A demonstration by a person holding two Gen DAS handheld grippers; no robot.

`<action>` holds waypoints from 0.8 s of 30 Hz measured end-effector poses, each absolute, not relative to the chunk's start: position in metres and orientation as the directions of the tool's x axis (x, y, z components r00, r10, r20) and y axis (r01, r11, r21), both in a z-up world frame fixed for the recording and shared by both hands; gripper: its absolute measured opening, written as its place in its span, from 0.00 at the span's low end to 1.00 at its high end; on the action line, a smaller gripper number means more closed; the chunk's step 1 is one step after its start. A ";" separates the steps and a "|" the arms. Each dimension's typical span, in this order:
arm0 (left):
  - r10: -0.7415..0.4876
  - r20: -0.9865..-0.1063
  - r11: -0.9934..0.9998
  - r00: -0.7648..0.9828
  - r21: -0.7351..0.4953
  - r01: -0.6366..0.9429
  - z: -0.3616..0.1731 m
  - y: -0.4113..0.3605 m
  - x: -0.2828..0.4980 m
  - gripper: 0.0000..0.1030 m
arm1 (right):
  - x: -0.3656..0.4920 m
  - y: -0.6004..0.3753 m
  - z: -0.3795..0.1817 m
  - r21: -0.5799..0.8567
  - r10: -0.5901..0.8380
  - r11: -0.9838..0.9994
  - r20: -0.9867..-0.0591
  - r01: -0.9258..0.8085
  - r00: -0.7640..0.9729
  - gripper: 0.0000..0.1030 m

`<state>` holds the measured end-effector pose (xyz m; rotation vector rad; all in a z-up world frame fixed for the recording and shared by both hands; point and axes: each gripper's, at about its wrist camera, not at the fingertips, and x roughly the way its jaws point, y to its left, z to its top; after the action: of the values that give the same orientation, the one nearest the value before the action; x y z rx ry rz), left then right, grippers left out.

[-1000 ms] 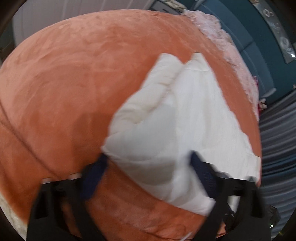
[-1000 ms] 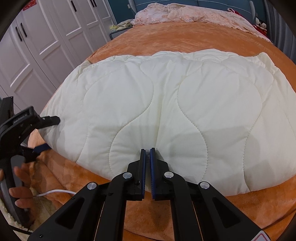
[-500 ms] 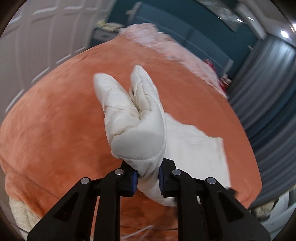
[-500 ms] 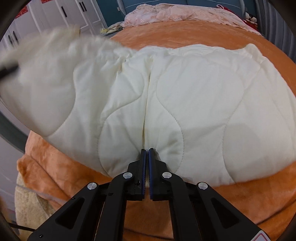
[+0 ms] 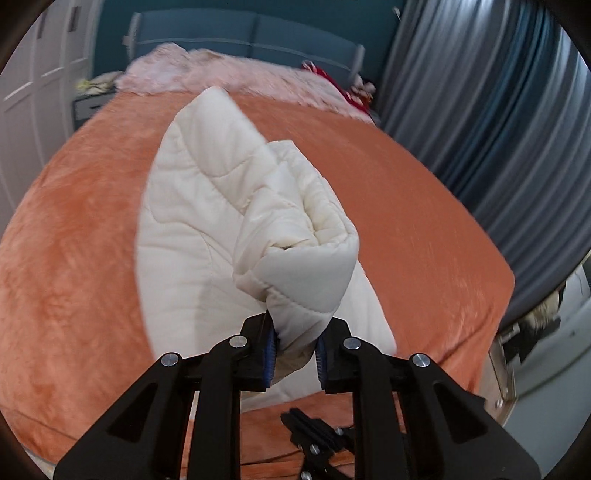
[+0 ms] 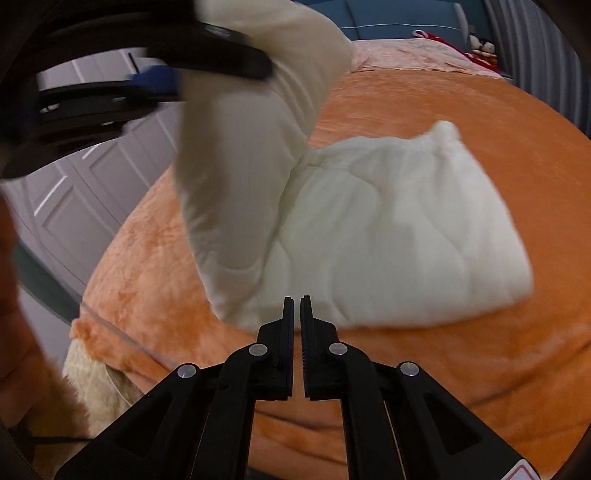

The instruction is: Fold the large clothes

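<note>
A white quilted padded garment (image 5: pixel 207 236) lies on the orange bed cover (image 5: pixel 74 240). My left gripper (image 5: pixel 293 350) is shut on a bunched edge of it and holds that end raised above the bed. In the right wrist view the lifted part (image 6: pixel 240 155) hangs from the left gripper (image 6: pixel 177 74) at top left, while the rest of the garment (image 6: pixel 399 229) rests on the bed. My right gripper (image 6: pixel 297 306) is shut and empty, just in front of the garment's near edge. It also shows in the left wrist view (image 5: pixel 310 435).
A pink lace blanket (image 5: pixel 229 74) lies along the blue headboard (image 5: pixel 240 33). White wardrobe doors (image 6: pixel 92 184) stand left of the bed and grey curtains (image 5: pixel 498 129) on the right. A beige fluffy rug (image 6: pixel 96 391) lies below the bed's near corner.
My left gripper closed on the garment's left edge, then lifted it up and over toward the right. The garment now covers less of the bed. My right gripper stayed shut near the front edge.
</note>
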<state>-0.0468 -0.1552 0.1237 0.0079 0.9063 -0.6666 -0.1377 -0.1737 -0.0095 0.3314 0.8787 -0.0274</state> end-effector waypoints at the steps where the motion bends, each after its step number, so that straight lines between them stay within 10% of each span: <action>1: -0.526 -0.744 0.795 0.412 -0.258 0.549 0.117 -0.166 -0.047 0.15 | -0.143 -0.178 -0.011 0.267 0.098 0.947 -0.768 0.176 0.633 0.04; 20: -0.392 -0.858 0.802 0.332 -0.142 0.581 0.057 -0.223 -0.055 0.20 | -0.173 -0.230 -0.021 0.322 0.054 0.887 -0.784 0.331 0.618 0.10; 24: -0.414 -0.839 0.806 0.352 -0.158 0.571 0.074 -0.211 -0.059 0.35 | -0.175 -0.228 -0.004 0.303 0.006 0.889 -0.757 0.343 0.654 0.35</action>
<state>-0.0593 -0.2113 0.0739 0.1725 1.0294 -0.6413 -0.1752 -0.2281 -0.0035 0.4483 0.8431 -0.1984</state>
